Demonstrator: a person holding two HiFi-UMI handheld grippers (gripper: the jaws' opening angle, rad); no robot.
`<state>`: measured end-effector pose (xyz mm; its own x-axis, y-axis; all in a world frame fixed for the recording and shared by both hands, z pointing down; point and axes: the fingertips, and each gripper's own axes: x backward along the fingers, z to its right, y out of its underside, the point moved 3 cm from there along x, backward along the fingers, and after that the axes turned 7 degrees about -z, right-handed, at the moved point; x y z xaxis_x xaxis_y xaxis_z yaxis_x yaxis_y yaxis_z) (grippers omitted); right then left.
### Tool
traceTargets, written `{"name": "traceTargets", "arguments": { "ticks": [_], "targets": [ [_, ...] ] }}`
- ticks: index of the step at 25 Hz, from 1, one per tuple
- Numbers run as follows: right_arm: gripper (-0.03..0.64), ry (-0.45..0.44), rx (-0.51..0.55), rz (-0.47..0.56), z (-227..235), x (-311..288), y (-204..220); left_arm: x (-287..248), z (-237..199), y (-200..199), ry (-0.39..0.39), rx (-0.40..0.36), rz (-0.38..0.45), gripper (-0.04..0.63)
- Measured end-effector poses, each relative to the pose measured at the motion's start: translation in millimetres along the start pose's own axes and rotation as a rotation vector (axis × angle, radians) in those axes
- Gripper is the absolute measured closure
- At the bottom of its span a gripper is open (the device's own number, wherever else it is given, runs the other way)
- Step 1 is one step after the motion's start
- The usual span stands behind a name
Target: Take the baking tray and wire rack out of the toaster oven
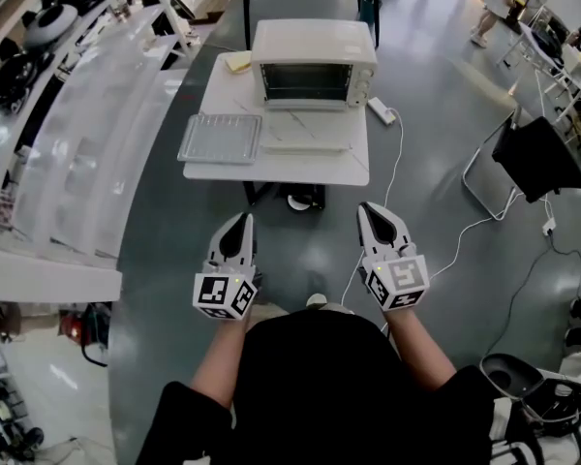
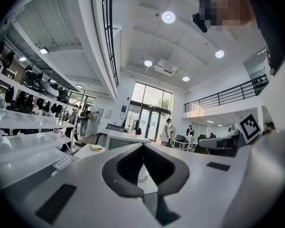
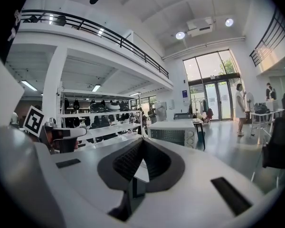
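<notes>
- Two grippers are held low in front of the person in the head view, the left gripper and the right gripper. Both are well apart from the white table.
- Each gripper's own view shows its jaws pressed together with nothing between them (left gripper, right gripper).
- The toaster oven stands at the back of the table. The pale panel in front of it looks like its folded-down door.
- A flat grey tray with a gridded face lies on the table just left of the door. Whether it is the baking tray, the wire rack, or one on the other cannot be told, nor can what remains in the oven's dark cavity.
- Risk 1: jaws not spread before the reach would probably push a thin rim deeper instead of pinching it.
- Risk 2: a pull on a stuck rack could drag the light oven forward over the smooth top.
- Risk 3: the grey tray sits close to the table's left edge, so a sweeping arm could knock it off.
- Risk 4: the white cable from the power strip trails over the floor near the person's path and could snag a foot.
</notes>
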<state>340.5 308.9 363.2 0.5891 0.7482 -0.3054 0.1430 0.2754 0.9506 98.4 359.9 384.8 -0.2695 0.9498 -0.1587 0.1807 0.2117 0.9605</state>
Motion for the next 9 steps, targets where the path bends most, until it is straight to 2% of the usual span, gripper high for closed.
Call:
{"name": "traceTargets", "arguments": {
  "ticks": [4, 9],
  "targets": [
    [0.594, 0.006, -0.005, -0.003, 8.8, 3.7, 3.4, -5.8, 7.3, 0.3, 0.002, 0.021, 0.007, 0.575],
    [0.594, 0.009, -0.023, -0.010, 13.5, 3.9, 10.9, -9.8, 10.9, -0.2, 0.005, 0.010, 0.014, 0.575]
  ]
}}
